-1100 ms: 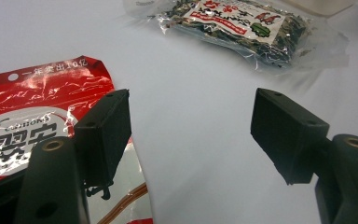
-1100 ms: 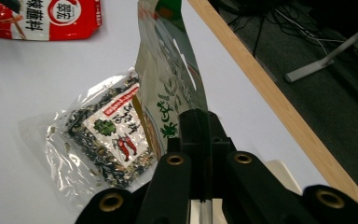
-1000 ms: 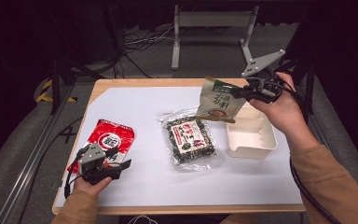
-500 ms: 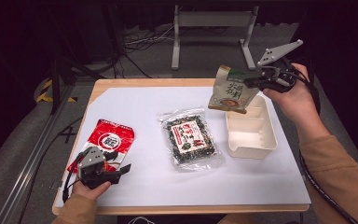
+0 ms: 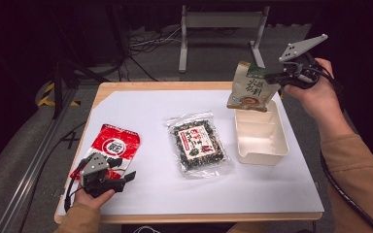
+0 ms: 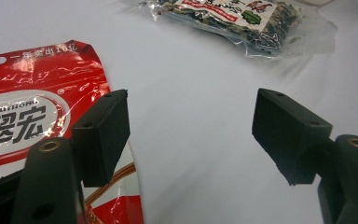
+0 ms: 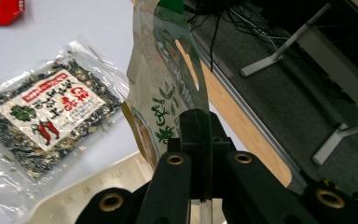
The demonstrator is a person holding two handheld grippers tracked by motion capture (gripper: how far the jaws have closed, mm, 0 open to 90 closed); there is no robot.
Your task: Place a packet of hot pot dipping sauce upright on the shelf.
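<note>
A: Quick rundown, high view first?

B: Right gripper (image 5: 272, 77) is up in the air over the far end of the tray (image 5: 277, 145), jaws clamped on the edge of a green-and-cream pouch (image 5: 249, 88). Pouch hangs upright, clear of the tray, above its far rim. Left gripper (image 5: 126, 178) sits low at the near-left of the table (image 5: 141, 102), just beside the red packet (image 5: 112, 145).

A: What do the gripper views add?

B: Right gripper view: jaws pressed tight tog. on the pouch's thin flat seal, glossy film, green print. The seaweed-type mix bag (image 7: 42, 116) shows below it w/ crinkled clear plastic, dark flakes inside, white-red label. Left gripper view: jaws stand wide apart, nothing betw. them, bare white sheet under the gap. Red packet (image 6: 32, 116) lies partly under the left-hand jaw; shiny foil, creased, white logo oval. Can't tell if the jaw touches it.

A: Tray?

B: Cream, rect., rounded corners, a divider making two compartments. Both look empty; far one partly hidden by the pouch. Mix bag (image 5: 197, 143) lies flat just left of it, not touching.
</note>
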